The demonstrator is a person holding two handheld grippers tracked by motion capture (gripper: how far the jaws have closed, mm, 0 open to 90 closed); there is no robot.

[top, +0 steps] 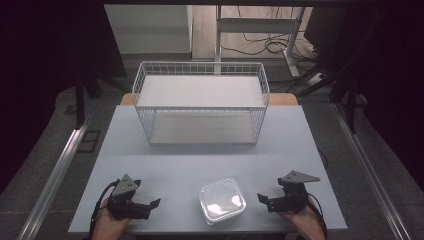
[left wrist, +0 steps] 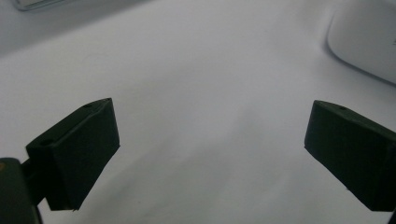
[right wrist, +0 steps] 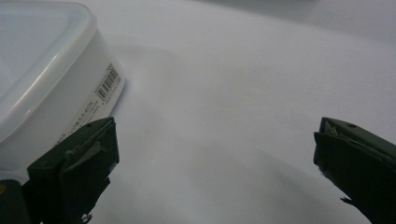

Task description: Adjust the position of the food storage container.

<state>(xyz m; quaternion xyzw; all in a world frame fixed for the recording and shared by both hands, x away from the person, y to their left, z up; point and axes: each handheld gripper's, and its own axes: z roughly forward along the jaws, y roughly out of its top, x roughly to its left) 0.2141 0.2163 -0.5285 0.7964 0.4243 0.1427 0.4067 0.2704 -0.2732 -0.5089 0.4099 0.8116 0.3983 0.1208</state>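
Observation:
A clear plastic lidded container sits on the table near its front edge, between my two grippers. My left gripper rests to its left, open and empty, jaws pointing toward it. In the left gripper view the container's rounded corner lies ahead at the upper right, beyond my spread left gripper. My right gripper rests to the container's right, open and empty. The right gripper view has the container, barcode label on its side, just beyond the left jaw of my right gripper.
A white wire basket with a flat white bottom stands at the back middle of the pale grey table. Metal rails run along both sides of the table. Cables and a desk frame lie on the floor beyond.

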